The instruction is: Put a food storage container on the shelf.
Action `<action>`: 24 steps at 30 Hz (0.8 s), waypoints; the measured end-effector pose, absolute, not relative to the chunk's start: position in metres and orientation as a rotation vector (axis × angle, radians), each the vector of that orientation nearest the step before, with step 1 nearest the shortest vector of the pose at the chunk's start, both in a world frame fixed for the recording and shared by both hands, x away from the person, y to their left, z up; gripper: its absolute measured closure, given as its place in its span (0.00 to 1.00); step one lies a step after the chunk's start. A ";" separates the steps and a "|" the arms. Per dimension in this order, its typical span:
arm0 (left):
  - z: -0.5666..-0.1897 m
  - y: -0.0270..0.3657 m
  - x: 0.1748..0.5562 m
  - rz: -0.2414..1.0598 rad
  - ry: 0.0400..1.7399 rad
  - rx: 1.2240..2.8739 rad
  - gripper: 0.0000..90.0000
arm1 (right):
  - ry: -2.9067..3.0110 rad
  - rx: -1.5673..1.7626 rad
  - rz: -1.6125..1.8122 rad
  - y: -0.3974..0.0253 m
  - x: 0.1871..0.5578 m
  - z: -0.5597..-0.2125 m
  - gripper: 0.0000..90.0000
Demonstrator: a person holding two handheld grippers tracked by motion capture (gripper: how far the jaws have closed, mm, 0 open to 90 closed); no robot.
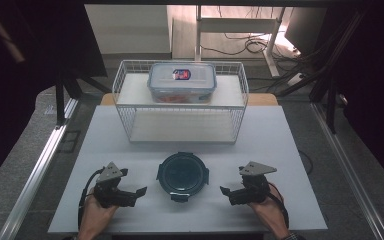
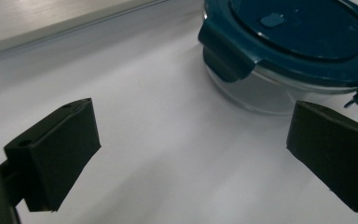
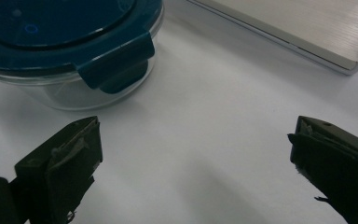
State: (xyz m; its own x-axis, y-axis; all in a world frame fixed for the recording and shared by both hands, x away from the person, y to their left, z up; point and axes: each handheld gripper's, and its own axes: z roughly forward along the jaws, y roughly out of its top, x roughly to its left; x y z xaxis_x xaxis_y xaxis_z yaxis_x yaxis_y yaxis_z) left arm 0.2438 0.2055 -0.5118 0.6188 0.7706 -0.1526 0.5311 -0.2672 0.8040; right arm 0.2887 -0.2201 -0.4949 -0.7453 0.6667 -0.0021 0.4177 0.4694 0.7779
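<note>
Round bowl (image 1: 182,176) sits on the white surface (image 1: 280,150), near edge, centred between my 2 tools. Glass body, dark teal lid on, side clips folded down.

Left tool (image 1: 139,191) is just left of the bowl, not touching. Jaws apart, nothing between them. In the left gripper view the bowl (image 2: 289,56) is ahead and to the right, past the right jaw, with 1 clip facing me.

Right tool (image 1: 224,190) is just right of the bowl, also not touching. Jaws apart, nothing held. In the right gripper view the bowl (image 3: 70,51) is ahead and to the left, above the left jaw, clip facing me.

Both tools point inward at the bowl, low over the surface.

Behind the bowl, well apart: white wire rack (image 1: 180,102) with 2 levels. On its top level a clear rectangular box (image 1: 182,82), lid shut, red-blue label on top.
</note>
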 end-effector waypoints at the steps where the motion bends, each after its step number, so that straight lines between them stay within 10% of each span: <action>1: -0.511 0.204 0.246 0.329 1.020 1.950 0.02 | 2.420 0.927 1.159 -0.219 0.288 -0.494 0.01; 24: -0.492 0.159 0.306 0.075 0.876 2.001 0.03 | 2.553 1.059 1.240 -0.177 0.301 -0.483 0.00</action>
State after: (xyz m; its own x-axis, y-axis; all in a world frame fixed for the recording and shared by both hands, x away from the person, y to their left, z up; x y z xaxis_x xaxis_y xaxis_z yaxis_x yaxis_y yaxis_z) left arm 0.3060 0.1592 -0.4919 0.7451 0.6064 -0.2778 0.5503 -0.3235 0.7697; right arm 0.3015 -0.1768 -0.4834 -0.7499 0.6333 0.1911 0.5417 0.4220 0.7269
